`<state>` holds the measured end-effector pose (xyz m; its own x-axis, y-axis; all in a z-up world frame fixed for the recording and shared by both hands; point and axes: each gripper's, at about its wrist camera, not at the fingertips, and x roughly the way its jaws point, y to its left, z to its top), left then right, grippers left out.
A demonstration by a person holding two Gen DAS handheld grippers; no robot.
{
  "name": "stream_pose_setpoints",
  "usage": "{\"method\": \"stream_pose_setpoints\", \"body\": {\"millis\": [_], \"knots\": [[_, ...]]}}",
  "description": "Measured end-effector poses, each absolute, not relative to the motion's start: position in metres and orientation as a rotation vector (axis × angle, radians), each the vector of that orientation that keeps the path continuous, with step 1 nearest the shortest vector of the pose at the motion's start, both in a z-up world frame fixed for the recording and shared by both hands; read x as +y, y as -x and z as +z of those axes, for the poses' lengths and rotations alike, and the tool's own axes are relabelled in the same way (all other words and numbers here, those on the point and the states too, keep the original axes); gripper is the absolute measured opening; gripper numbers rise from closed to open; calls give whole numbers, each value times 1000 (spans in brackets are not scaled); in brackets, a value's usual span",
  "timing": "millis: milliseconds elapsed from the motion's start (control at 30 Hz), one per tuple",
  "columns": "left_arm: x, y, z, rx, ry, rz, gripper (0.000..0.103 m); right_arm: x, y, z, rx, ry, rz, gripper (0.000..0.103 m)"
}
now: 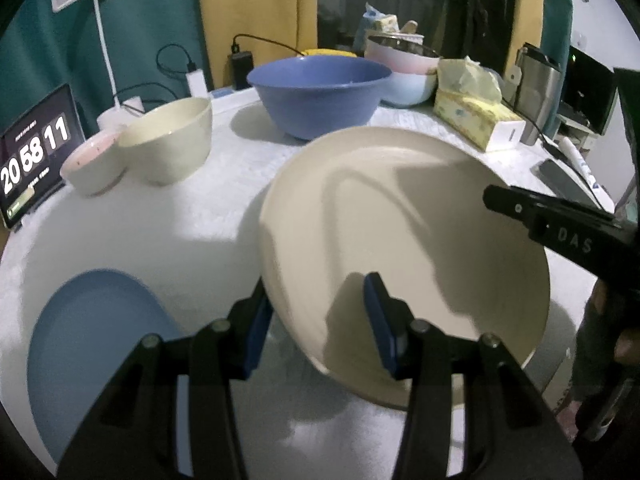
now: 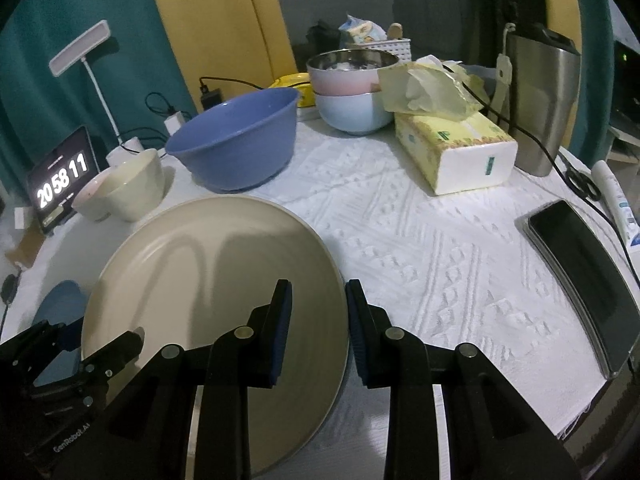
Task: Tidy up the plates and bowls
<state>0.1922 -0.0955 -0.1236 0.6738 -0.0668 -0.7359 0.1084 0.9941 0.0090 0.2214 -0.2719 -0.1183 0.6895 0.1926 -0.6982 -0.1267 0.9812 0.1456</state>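
Both grippers, left [image 1: 318, 320] and right [image 2: 318, 330], are straddling opposite rims of the cream plate [image 1: 404, 248] with jaws parted, the plate sitting tilted over the tablecloth [image 2: 420, 240] beside a blue plate [image 1: 96, 344].

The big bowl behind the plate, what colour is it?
Blue bowl, clearest in the right wrist view.
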Motion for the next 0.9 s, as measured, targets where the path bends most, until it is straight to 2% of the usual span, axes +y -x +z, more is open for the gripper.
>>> {"method": "stream_pose_setpoints", "body": {"millis": [400,600,900], "knots": [[-95,-198,-127,851,-61,-93,49,-268,-210,-116,760,-30,136,31],[-87,-196,-135,870,-39,-97,54,-270,-212,-130,813,-40,146,31],[-82,-193,-134,868,-31,-97,54,-260,-214,-133,826,-44,148,35]]}}
